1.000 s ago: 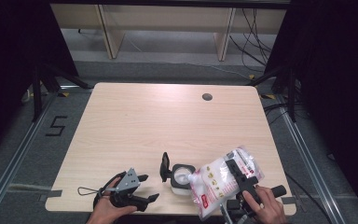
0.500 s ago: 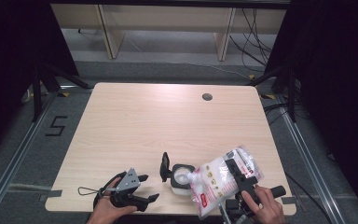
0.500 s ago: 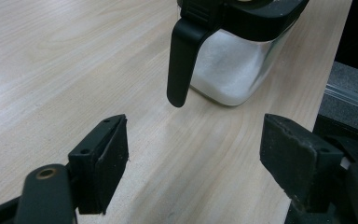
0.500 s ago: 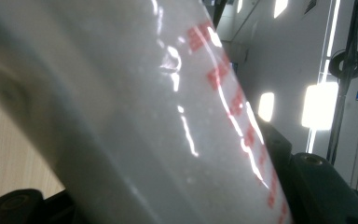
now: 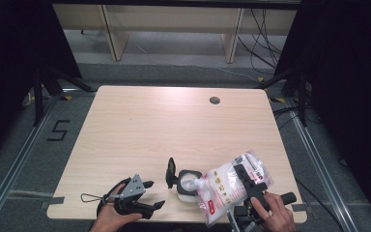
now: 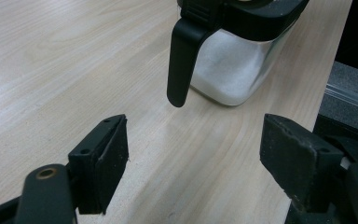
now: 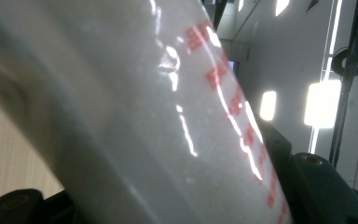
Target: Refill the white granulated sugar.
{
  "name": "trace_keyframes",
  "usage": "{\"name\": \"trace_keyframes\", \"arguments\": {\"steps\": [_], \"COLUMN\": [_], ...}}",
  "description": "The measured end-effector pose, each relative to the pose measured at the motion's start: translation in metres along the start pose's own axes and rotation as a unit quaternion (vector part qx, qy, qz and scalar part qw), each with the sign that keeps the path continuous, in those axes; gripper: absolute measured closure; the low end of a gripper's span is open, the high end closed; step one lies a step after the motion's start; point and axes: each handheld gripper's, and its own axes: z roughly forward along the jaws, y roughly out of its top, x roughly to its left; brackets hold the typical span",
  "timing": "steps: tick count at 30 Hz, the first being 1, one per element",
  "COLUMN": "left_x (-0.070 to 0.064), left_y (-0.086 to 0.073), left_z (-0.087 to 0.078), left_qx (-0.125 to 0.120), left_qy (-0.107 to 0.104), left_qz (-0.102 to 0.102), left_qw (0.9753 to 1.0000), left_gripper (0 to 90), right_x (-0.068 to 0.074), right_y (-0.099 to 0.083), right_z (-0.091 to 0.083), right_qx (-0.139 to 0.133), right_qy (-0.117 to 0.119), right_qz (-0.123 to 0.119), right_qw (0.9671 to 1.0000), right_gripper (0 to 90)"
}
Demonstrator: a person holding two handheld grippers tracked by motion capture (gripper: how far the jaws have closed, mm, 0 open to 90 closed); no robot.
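The right gripper (image 5: pixel 245 180) pinches a clear bag (image 5: pixel 227 186) of white grains, tilted with its corner over the open jar (image 5: pixel 188 186); the jar stands near the table's (image 5: pixel 174 125) front edge, lid flipped up. The left gripper (image 5: pixel 147 195) rests beside it, jaws spread, holding nothing.

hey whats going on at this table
A person is refilling a small clear jar from a plastic bag of white grains. The right gripper is clamped on the bag and tips it so its corner sits over the jar's open top, the black lid flipped up. The jar already holds some white grains. The left gripper rests open on the table just left of the jar, holding nothing.
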Motion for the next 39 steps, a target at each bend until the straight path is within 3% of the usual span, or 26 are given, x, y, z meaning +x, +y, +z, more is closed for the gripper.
{"name": "trace_keyframes", "arguments": {"steps": [2,4,6,7,8,9,10,13,14,15,20,21,26,27,30,32,34,36,37,39], "left_x": [-0.0013,-0.0013,-0.0014,-0.0014,-0.0003,-0.0016,-0.0006,-0.0010,-0.0013,-0.0016,-0.0016,-0.0008,-0.0017,-0.0017,-0.0017,0.0004,-0.0015,-0.0015,-0.0010,-0.0012], "left_y": [-0.0002,-0.0003,-0.0002,-0.0002,0.0001,-0.0004,-0.0002,-0.0001,-0.0002,-0.0004,-0.0004,-0.0002,-0.0004,-0.0004,-0.0003,0.0002,-0.0002,-0.0003,-0.0002,-0.0002], "left_z": [-0.0003,0.0001,-0.0001,-0.0003,-0.0009,-0.0002,-0.0004,-0.0006,-0.0003,-0.0002,-0.0001,-0.0003,0.0000,-0.0001,0.0000,-0.0002,-0.0003,-0.0001,-0.0003,-0.0004], "left_qx": [0.001,0.000,0.000,0.001,0.005,0.000,0.000,0.000,0.000,0.000,-0.001,0.000,0.000,0.000,-0.001,0.001,0.002,-0.001,0.000,0.000], "left_qy": [0.002,0.000,-0.001,0.001,0.002,0.000,0.000,0.002,0.001,0.000,0.000,0.001,0.000,0.000,0.000,-0.002,0.001,0.001,0.002,0.001], "left_qz": [-0.013,-0.013,-0.013,-0.013,-0.005,-0.015,-0.007,-0.012,-0.014,-0.015,-0.016,-0.009,-0.016,-0.015,-0.016,0.002,-0.014,-0.015,-0.011,-0.012], "left_qw": [0.9999,0.9999,0.9999,0.9999,1.0000,0.9999,1.0000,0.9999,0.9999,0.9999,0.9999,1.0000,0.9999,0.9999,0.9999,1.0000,0.9999,0.9999,0.9999,0.9999], "left_gripper": [23.2,23.2,23.2,23.2,23.2,23.2,23.2,23.2,23.2,23.2,23.2,23.2,23.2,23.2,23.2,23.2,23.2,23.3,23.2,23.2], "right_x": [0.0024,0.0046,0.0018,0.0045,0.0038,0.0051,0.0045,0.0009,0.0008,0.0043,0.0013,0.0003,0.0026,0.0008,0.0012,0.0011,0.0012,0.0012,0.0032,0.0033], "right_y": [-0.0006,-0.0008,-0.0003,-0.0007,-0.0008,-0.0013,-0.0014,-0.0021,-0.0021,-0.0027,-0.0021,-0.0018,0.0004,0.0014,0.0021,0.0027,0.0033,0.0026,0.0022,0.0001], "right_z": [-0.0004,-0.0013,-0.0002,-0.0010,-0.0015,-0.0016,-0.0013,-0.0009,-0.0009,-0.0016,-0.0010,-0.0010,-0.0015,-0.0013,-0.0008,-0.0004,-0.0011,0.0002,-0.0004,-0.0003], "right_qx": [0.002,0.006,-0.001,0.004,0.005,0.006,0.006,-0.006,-0.006,0.000,-0.005,-0.004,-0.002,-0.003,-0.011,-0.008,-0.004,-0.011,-0.002,-0.006], "right_qy": [0.007,0.008,0.000,0.004,0.008,0.005,0.006,-0.004,-0.004,0.001,-0.001,0.000,0.004,0.005,-0.001,0.000,0.003,0.003,0.009,0.009], "right_qz": [0.013,0.023,-0.007,0.007,0.003,0.016,0.015,-0.002,0.001,0.023,0.004,-0.001,0.010,-0.004,-0.009,-0.007,-0.010,-0.010,0.010,0.023], "right_qw": [0.9999,0.9997,1.0000,1.0000,0.9999,0.9998,0.9999,1.0000,1.0000,0.9997,1.0000,1.0000,0.9999,1.0000,0.9999,0.9999,0.9999,0.9999,0.9999,0.9997], "right_gripper": [51.1,51.1,51.2,51.2,51.2,51.2,51.3,51.3,51.3,51.3,51.3,51.3,51.3,51.4,51.4,51.4,51.4,51.4,51.4,51.4]}}
